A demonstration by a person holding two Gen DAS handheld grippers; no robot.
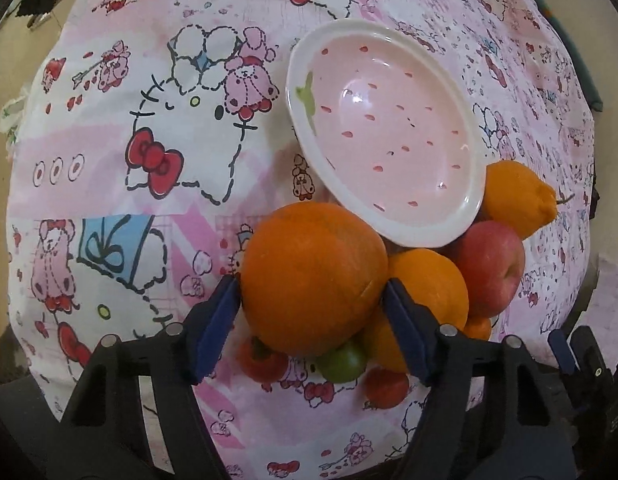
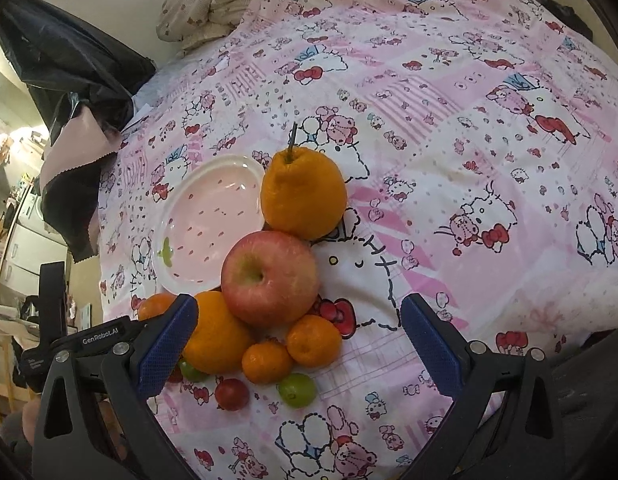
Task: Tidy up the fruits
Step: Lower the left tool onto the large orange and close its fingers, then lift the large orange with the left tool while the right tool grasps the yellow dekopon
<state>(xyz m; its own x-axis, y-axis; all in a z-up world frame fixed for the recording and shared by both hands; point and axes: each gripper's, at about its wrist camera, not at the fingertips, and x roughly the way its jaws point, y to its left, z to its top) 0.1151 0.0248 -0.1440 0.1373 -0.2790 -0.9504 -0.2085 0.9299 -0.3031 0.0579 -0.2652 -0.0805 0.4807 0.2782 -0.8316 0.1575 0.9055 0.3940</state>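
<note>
A pink strawberry-pattern plate [image 1: 457,224] [image 2: 181,216] lies on the pink cartoon cloth. My left gripper [image 1: 313,300] is shut on a large orange [image 1: 313,276], held above the fruit pile. Beside the plate lie a red apple [image 1: 493,272] [image 2: 269,276], a stemmed knobbly orange [image 1: 517,196] [image 2: 303,196], another orange [image 1: 433,284] [image 2: 215,332], two small mandarins [image 2: 313,340], green fruits [image 2: 297,390] [image 1: 343,364] and small red fruits [image 2: 231,394] [image 1: 261,360]. My right gripper [image 2: 299,340] is open above the pile, holding nothing.
The pink cartoon cloth [image 2: 469,160] covers the whole surface. A black plastic bag [image 2: 69,80] and a beige bundled cloth [image 2: 205,4] lie at the far left edge. The other gripper [image 1: 581,356] shows at the lower right of the left wrist view.
</note>
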